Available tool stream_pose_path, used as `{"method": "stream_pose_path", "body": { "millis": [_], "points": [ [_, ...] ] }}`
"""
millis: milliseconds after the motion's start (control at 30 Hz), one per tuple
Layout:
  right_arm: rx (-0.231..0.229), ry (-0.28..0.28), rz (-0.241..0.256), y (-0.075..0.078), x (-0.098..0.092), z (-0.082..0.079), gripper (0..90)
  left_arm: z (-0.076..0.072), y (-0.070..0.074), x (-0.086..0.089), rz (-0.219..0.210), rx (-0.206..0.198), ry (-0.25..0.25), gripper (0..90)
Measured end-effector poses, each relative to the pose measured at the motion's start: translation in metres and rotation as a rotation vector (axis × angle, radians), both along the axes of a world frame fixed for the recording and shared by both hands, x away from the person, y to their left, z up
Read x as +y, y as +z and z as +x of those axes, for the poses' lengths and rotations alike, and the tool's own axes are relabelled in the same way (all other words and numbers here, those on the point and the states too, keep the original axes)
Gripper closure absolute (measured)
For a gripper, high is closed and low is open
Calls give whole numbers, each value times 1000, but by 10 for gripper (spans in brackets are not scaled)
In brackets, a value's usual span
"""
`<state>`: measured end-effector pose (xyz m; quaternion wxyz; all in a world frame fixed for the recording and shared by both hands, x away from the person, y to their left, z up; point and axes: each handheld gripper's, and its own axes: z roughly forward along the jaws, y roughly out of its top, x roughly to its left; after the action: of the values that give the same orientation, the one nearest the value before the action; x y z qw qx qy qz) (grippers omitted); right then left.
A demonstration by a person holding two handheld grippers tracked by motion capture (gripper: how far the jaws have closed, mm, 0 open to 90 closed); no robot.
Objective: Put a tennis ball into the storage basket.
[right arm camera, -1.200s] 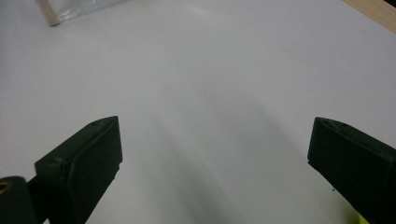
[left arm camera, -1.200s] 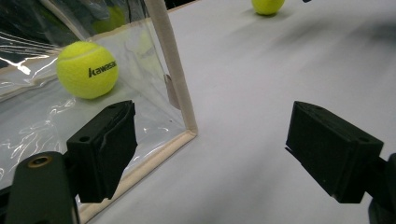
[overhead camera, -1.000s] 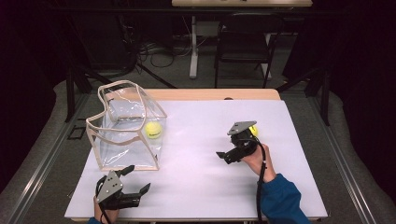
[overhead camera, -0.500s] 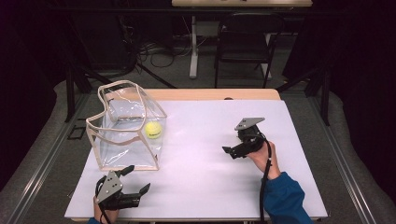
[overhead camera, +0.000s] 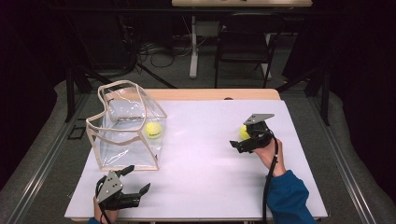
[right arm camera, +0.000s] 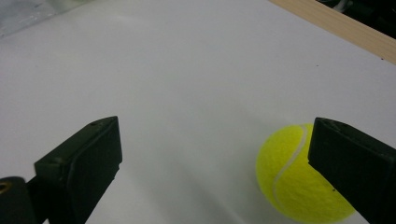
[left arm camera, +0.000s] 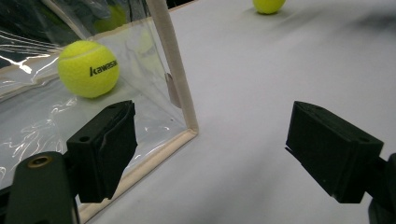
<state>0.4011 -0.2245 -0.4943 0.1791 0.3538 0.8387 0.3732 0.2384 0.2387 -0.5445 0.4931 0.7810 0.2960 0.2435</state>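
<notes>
At the near left corner of the worktop [overhead camera: 201,140], just in front of the clear bag [overhead camera: 126,128], the left tongs [overhead camera: 133,179] rested with their jaws wide apart and nothing between them. Inside the bag, toward its right wall, a tennis ball [overhead camera: 153,129] lay on the bag's floor. Well to the right of the bag, the right tongs [overhead camera: 243,142] were held with jaws apart around nothing, a second tennis ball [right arm camera: 303,175] lying on the worktop just beside one jaw.
</notes>
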Motion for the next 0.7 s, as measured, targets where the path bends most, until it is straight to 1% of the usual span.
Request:
{"method": "stream_pose_path", "body": {
  "millis": [167, 267, 333, 500, 700],
  "points": [
    [-7, -24, 8, 1, -7, 2, 24, -1, 0, 0, -2, 1, 2, 161],
    [-4, -38, 3, 1, -10, 4, 21, -1, 0, -1, 0, -1, 2, 161],
    [-12, -54, 2, 2, -13, 5, 20, -1, 0, 0, -1, 1, 4, 161],
    [-3, -90, 3, -1, -21, 10, 14, -1, 0, -1, -2, 2, 8, 161],
    [5, -114, -1, -4, -24, 14, 11, -1, 0, 0, -2, 3, 8, 161]
  ]
}}
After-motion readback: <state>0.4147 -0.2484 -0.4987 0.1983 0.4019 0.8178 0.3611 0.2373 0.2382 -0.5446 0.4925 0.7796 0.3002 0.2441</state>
